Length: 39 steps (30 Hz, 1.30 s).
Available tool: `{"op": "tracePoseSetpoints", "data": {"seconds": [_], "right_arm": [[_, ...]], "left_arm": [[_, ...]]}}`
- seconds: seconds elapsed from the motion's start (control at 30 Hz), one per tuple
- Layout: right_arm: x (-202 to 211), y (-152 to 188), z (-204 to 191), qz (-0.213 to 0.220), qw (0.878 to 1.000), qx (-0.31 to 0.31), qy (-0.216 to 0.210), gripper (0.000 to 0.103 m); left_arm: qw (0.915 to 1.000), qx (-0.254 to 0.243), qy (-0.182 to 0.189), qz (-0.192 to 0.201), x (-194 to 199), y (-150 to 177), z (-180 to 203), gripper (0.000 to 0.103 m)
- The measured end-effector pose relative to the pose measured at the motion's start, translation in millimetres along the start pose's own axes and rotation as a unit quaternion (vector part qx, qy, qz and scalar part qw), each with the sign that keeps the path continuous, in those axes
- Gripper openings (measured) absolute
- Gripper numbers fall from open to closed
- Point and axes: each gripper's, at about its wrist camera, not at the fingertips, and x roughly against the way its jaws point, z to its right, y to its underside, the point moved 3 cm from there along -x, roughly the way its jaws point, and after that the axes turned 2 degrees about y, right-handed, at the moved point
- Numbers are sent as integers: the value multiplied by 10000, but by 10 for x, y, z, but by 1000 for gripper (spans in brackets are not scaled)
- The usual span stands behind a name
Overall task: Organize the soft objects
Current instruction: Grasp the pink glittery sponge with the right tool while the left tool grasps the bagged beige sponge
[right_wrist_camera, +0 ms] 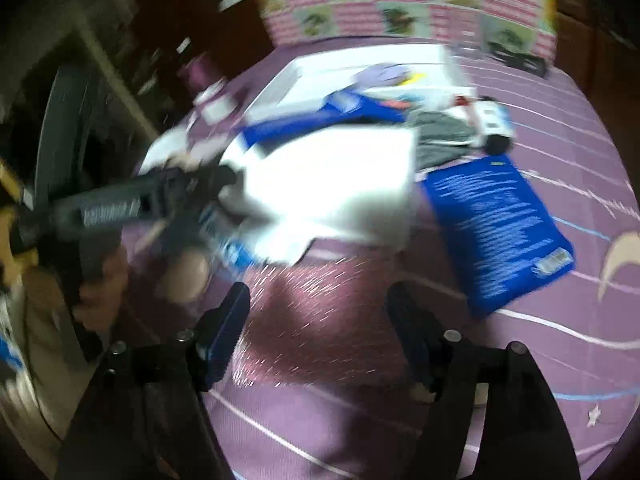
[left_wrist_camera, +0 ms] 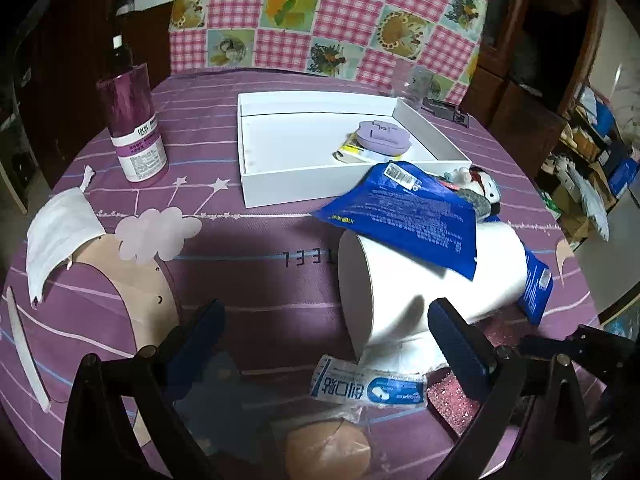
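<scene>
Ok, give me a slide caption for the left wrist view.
Open left gripper over a purple tablecloth, beside a toilet paper roll; white box beyond.

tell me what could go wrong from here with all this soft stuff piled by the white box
1. The blue packet leans on the white paper roll; nudging the roll could send the packet sliding off.
2. The left tool stands open with one finger against the roll, so closing might dent it or snag the plaster packet below.
3. The right tool is open over the pink glitter sponge; that view is blurred, so a grab could miss.
</scene>
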Motion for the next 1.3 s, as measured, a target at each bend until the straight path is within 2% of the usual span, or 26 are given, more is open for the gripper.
{"op": "tracePoseSetpoints", "data": {"seconds": [0.07, 0.13, 0.2, 0.27, 0.4, 0.5, 0.57, 0.6, 0.67, 0.8, 0.83, 0.87, 0.9, 0.97, 1.03, 1.07, 1.23, 1.3], "right_arm": [[-49, 45, -105, -2, 9980, 460, 429, 80], [-84, 66, -151, -57, 9964, 596, 606, 83], [-111, 69, -138, -143, 9964, 553, 630, 87], [-153, 62, -26, -325, 9979, 254, 491, 90], [-130, 46, 53, -335, 9980, 89, 533, 89], [-116, 55, 34, -318, 9973, 125, 648, 82], [-88, 46, 47, -291, 9978, 53, 597, 68], [-84, 42, 82, -282, 9979, -7, 583, 65], [-44, 20, 159, -208, 9981, -239, 528, 51], [56, -29, 269, 7, 9978, -634, 187, 45], [75, -32, 272, 52, 9977, -669, 136, 44], [109, -40, 276, 138, 9974, -697, 90, 44], [118, -55, 268, 184, 9973, -705, 67, 44], [164, -66, 249, 299, 9970, -716, -15, 44], [193, -81, 243, 368, 9967, -720, -24, 44], [196, -85, 246, 379, 9966, -737, -17, 44], [194, -75, 294, 359, 9956, -859, 50, 44], [204, -75, 322, 360, 9951, -881, 265, 44]], "left_arm": [[9999, -83, -111, 7, 27, 57, -2, 102], [9993, -171, -335, 7, 82, 143, -12, 103], [9991, -200, -362, 55, 166, 233, -24, 103], [9994, -221, -274, 72, 245, 334, -28, 103], [9991, -321, -280, -65, 314, 541, -9, 103], [9980, -355, -451, -270, 276, 661, 7, 103], [9967, -426, -622, -315, 242, 714, 20, 103], [9960, -471, -678, -349, 223, 730, 34, 103], [9953, -524, -617, -537, 148, 757, 72, 103], [9952, -354, -476, -784, 25, 789, 71, 102], [9955, -303, -482, -762, 25, 788, 53, 100], [9957, -268, -508, -721, 41, 784, 39, 93], [9959, -240, -532, -696, 59, 776, 30, 80], [9958, -132, -597, -681, 107, 767, -7, 65], [9957, -90, -614, -686, 127, 762, -31, 58], [9957, -97, -652, -647, 145, 765, -32, 49], [9961, 64, -586, -662, 186, 767, -92, 46], [9962, 107, -584, -641, 224, 771, -108, 45]]}}
